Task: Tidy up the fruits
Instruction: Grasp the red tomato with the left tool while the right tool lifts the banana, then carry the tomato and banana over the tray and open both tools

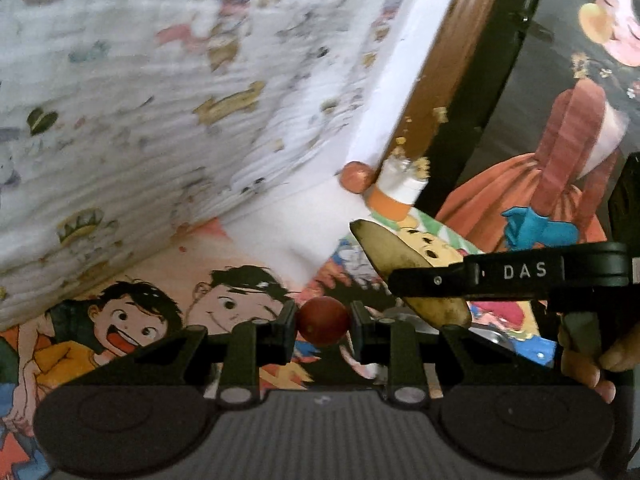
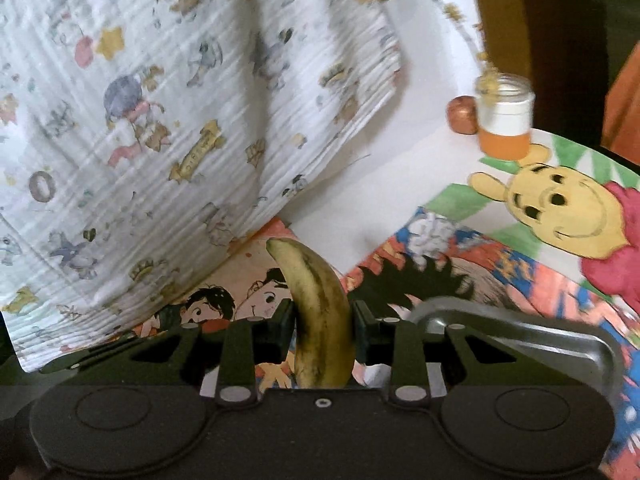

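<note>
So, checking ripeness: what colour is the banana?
Yellow with brown-black blotches on the banana; right wrist view.

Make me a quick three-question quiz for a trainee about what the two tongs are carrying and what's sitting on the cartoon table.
1. True or false: the left tongs are shut on a small dark red fruit.
2. Which fruit do the right tongs hold? A) banana B) orange C) lemon
3. Fill in: next to the small jar with the orange band, at the far edge of the table, sits a small round ______ fruit.

Key: 1 true; 2 A, the banana; 3 reddish-brown.
</note>
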Demonstrator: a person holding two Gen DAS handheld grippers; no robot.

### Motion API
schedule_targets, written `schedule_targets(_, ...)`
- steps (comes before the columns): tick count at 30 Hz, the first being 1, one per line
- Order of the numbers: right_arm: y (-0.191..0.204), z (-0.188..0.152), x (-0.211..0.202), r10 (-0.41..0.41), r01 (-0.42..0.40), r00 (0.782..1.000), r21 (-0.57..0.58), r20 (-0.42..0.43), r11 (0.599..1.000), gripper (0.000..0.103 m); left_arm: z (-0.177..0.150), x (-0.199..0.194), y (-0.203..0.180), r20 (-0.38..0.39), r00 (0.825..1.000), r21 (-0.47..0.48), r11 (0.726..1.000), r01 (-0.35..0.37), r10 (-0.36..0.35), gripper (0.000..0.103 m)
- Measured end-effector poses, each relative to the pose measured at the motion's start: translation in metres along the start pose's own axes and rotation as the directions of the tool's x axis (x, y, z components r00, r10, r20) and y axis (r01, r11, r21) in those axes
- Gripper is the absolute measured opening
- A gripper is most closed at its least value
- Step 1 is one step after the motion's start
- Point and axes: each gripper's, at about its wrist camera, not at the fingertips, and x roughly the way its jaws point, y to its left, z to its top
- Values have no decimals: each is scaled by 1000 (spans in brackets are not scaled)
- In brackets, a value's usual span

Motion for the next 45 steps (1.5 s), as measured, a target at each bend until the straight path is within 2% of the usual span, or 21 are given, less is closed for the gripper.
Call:
schedule_targets(10,-44,-48,-64,-96,92,994,83,43,992,33,-20,-16,-53,-21,998,51,997,64,-63,30)
schedule_targets(20,-81,-104,-88,-175,169,984,181,16,969,33,-50,-12,-102,-96,986,101,985,143,-133,30)
schedule_targets(30,-90,-155,-101,-245,234,969,222,23,947,33,-77,10,-126,-192,973,156,974,162,-131,30)
schedule_targets(35,-85,-168,-108,-283,259,957,273,54,927,33,-81,19,-129,-224,967,167,972,163,-123,30)
schedule_targets(39,-81,-178,-108,-284,249,956,315,72,916,33,-84,26,-133,-251,961,182,969,165,-116,30)
schedule_targets(45,-66,-193,-109,-323,281,942,307,94,909,33,-86,32,-132,-267,958,186,970,159,-106,30)
